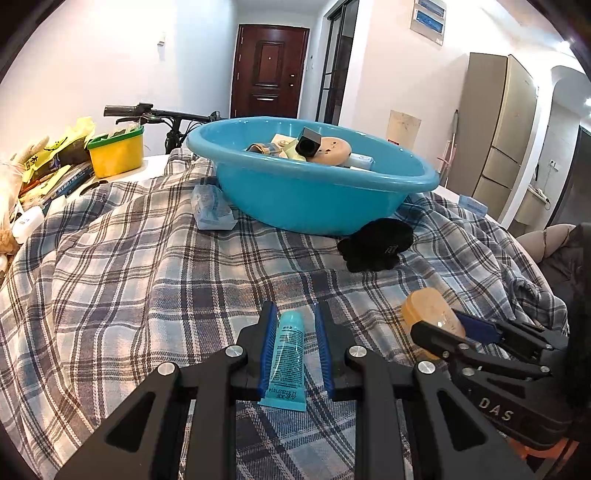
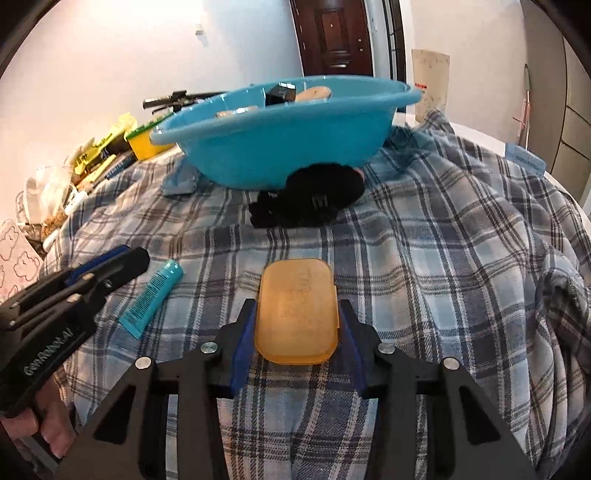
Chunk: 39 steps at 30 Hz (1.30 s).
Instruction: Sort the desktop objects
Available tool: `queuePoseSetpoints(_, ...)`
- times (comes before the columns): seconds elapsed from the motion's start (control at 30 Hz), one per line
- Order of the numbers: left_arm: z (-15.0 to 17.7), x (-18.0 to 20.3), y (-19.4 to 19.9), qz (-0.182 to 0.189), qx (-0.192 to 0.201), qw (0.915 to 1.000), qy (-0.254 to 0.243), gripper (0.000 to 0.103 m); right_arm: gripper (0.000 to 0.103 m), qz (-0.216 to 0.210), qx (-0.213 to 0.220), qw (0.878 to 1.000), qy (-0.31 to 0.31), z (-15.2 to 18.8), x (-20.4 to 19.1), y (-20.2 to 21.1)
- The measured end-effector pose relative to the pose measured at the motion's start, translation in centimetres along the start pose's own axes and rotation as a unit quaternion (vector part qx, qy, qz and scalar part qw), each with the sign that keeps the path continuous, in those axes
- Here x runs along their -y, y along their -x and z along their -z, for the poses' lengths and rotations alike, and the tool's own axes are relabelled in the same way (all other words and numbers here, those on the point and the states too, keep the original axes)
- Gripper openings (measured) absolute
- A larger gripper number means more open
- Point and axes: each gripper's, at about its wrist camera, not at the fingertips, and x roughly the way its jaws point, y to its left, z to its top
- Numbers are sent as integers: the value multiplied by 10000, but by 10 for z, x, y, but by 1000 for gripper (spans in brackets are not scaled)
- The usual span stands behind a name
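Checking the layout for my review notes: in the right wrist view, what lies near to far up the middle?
Right tongs around the orange box → black cloth item → blue basin → brown door.

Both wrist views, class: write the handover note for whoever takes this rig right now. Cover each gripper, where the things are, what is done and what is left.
Left gripper: open, fingers either side of the teal tube, which lies flat on the plaid cloth.
Right gripper: fingers against the sides of the orange soap case; firmness of grip unclear.
Blue basin: already holds several small items.
Left: tube, case, and the black glove lying against the basin's base.
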Motion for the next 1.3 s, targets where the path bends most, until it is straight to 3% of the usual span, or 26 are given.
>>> queuePoseSetpoints(0.13,-1,5,9,146,242,9996,-1,23,41,-32,233,9997,-6,-5,-1,13)
queuePoseSetpoints(0.2,-2,10,14,155,341,9993,-74,17,41,-31,385,9992,-53,-6,0,20)
queuePoseSetpoints(0.43,-5,14,28,127,691,9975,-82,16,41,31,1191,9929,12,-12,-1,52)
queuePoseSetpoints(0.5,-5,13,35,135,883,9960,-43,8,41,24,1426,9898,50,-13,-2,61)
queuePoseSetpoints(0.63,-6,13,43,157,1076,9940,-67,6,41,27,1858,9825,99,-12,-5,75)
queuePoseSetpoints(0.83,-6,15,55,-51,1399,9900,-196,5,41,-6,2079,9777,281,-8,-14,79)
queuePoseSetpoints(1.1,-12,11,67,49,1610,9869,-83,5,41,17,2274,9730,395,-11,-20,90)
queuePoseSetpoints(1.3,-35,18,85,119,1891,9813,-342,5,41,1,2526,9660,550,-30,-26,106)
